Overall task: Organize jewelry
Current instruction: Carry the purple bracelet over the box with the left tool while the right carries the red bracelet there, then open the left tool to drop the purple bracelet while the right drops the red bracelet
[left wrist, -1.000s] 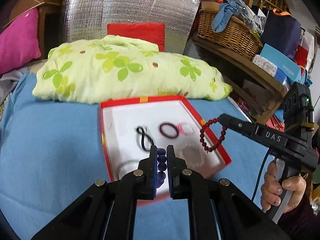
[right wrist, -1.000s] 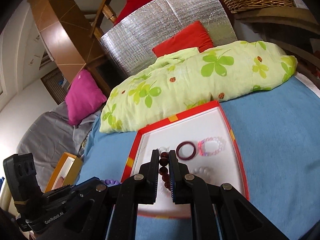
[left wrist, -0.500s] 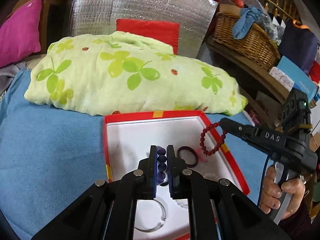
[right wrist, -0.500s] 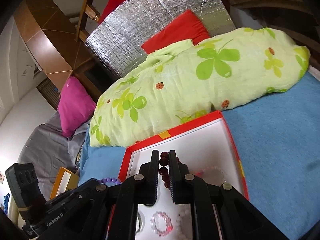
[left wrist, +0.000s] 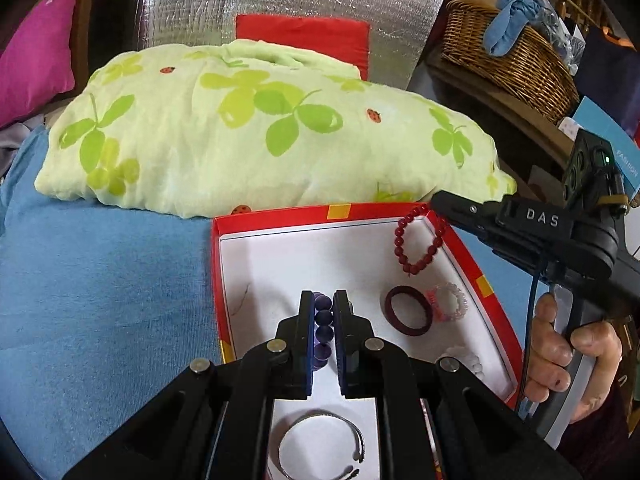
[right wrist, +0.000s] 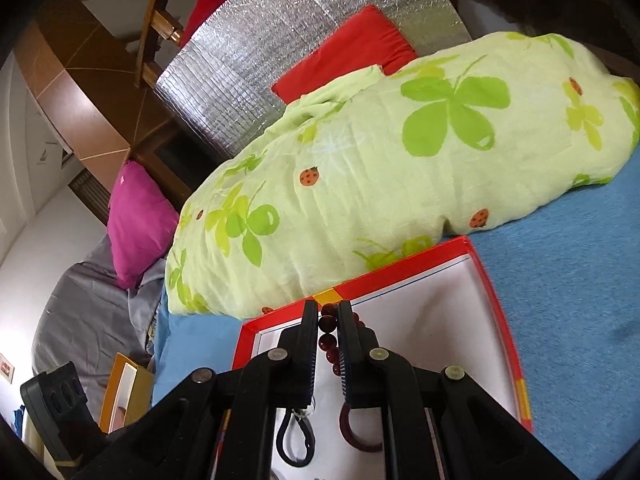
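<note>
A red box with a white floor [left wrist: 288,256] lies on the blue bedspread. My left gripper [left wrist: 323,300] is shut on a purple bead bracelet [left wrist: 323,322], above the box's middle. My right gripper [right wrist: 329,311] is shut on a dark red bead bracelet [right wrist: 328,328], which hangs over the box's far right corner [left wrist: 418,240]. In the box lie a maroon ring bangle [left wrist: 408,316], a pink-and-clear bead bracelet [left wrist: 450,304], a white bead bracelet [left wrist: 466,358], a silver open bangle [left wrist: 320,446] and a black cord loop [right wrist: 296,440].
A green clover-print pillow [left wrist: 256,128] lies just behind the box. A red cushion [left wrist: 304,34] and silver foil panel [left wrist: 260,0] stand behind it. A wicker basket [left wrist: 508,52] sits on a shelf at right. A yellow box [right wrist: 124,396] lies left of the bed.
Both grippers have moved forward over the box towards the pillow, each still holding its bracelet. The red bracelet now hangs over the box's far right corner.
</note>
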Available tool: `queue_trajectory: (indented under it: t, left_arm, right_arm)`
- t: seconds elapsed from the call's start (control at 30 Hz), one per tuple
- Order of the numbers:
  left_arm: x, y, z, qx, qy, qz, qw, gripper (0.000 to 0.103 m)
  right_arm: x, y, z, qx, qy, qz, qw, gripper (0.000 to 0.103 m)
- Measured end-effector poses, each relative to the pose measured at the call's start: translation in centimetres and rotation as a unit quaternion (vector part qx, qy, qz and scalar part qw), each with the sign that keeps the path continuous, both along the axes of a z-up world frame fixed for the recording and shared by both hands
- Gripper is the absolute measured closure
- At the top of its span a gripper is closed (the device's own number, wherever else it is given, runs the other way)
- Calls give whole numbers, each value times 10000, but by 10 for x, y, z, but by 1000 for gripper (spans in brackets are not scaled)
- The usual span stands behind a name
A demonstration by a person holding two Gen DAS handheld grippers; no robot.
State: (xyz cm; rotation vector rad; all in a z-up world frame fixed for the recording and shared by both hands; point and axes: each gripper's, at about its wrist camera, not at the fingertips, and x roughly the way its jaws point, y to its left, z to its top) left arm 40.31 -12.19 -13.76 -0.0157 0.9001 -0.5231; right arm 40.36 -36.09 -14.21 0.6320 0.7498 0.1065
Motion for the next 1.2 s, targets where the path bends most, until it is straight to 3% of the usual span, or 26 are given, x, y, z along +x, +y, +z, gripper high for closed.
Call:
queue_trajectory:
  t: [0.37, 0.8, 0.87, 0.93, 1.0, 1.07, 1.17, 1.2]
  left_arm:
    - [13, 1, -15, 214, 128, 2, 9997, 93]
    - [19, -6, -23, 619, 175, 57, 9979, 93]
    - [18, -3, -19, 658, 127, 98, 9977, 92]
    - [16, 1, -13, 644, 44, 130, 9978, 88]
    - [12, 3, -7, 700, -110, 179, 9973, 69]
    - [6, 5, 1, 826, -328, 275, 9957, 61]
    - [1, 11, 7, 972, -454, 359, 9936, 61]
    - [0, 13, 8, 998, -461, 390, 9932, 60]
  right_arm:
    - [22, 14, -20, 239, 111, 159, 9995, 92]
    - [27, -8, -45, 172, 647, -262, 9974, 89]
    - [24, -11, -42, 101, 664, -326, 9972, 86]
    - [20, -13, -36, 22, 661, -331, 9973, 76]
    - [15, -15, -29, -45, 627, -324, 9975, 76]
    - [7, -15, -20, -163, 578, -315, 9977, 74]
    - [-5, -14, -11, -265, 556, -271, 9977, 59]
    - [-10, -12, -7, -325, 541, -256, 9977, 47]
